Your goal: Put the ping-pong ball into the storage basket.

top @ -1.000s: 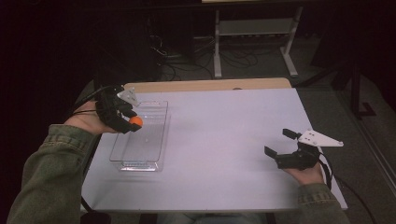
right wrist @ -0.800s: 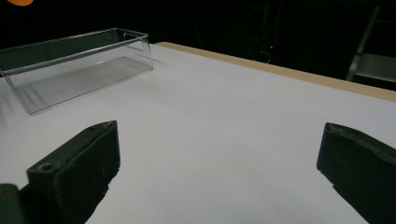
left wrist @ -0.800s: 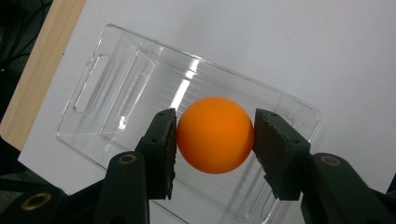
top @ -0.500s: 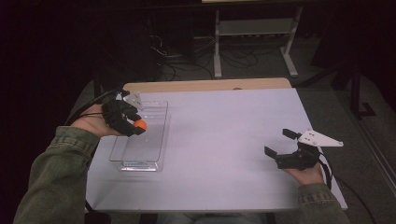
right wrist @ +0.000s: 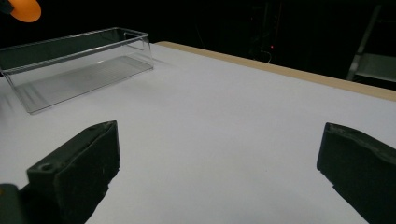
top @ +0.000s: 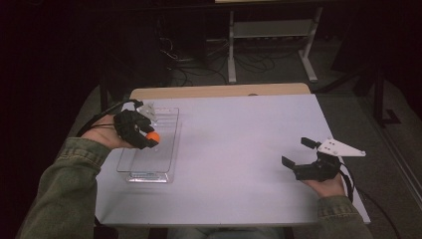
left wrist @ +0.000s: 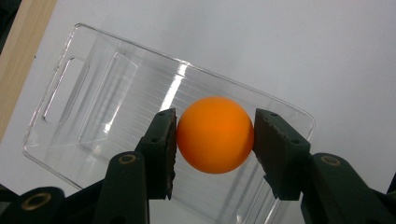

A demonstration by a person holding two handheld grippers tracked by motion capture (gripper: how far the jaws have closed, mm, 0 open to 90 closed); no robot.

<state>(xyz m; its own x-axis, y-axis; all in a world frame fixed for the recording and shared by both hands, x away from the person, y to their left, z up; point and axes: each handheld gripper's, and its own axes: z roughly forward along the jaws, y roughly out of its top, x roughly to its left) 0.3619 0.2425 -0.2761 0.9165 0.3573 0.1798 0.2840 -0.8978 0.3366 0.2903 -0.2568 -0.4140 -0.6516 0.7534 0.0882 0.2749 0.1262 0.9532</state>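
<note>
— Right, we begin with the biggest thing: the white table, with a wooden strip along its far edge. What do we have on it?

— On its left half we see a clear plastic bin, long and narrow, lying lengthwise away from us. In the left gripper view its ribbed floor and a handle slot in the end wall show through the plastic. From the right gripper view it stands far off at the upper left.

— And our two grippers?

— We see the left gripper held by a hand in a green sleeve, hovering over the bin's left wall. Its two black jaws are pressed against opposite sides of an orange ball; the pads touch it on both flanks, so it is clamped. The right gripper rests near the table's right edge, well apart from the bin, its jaws spread wide with only bare table between them.

— So where do we place the ball?

— In the air above the bin, over the inside of it near the middle of its length, as the left gripper view shows. We also catch it as a small orange spot in the high view and at the top left corner of the right gripper view.
</note>
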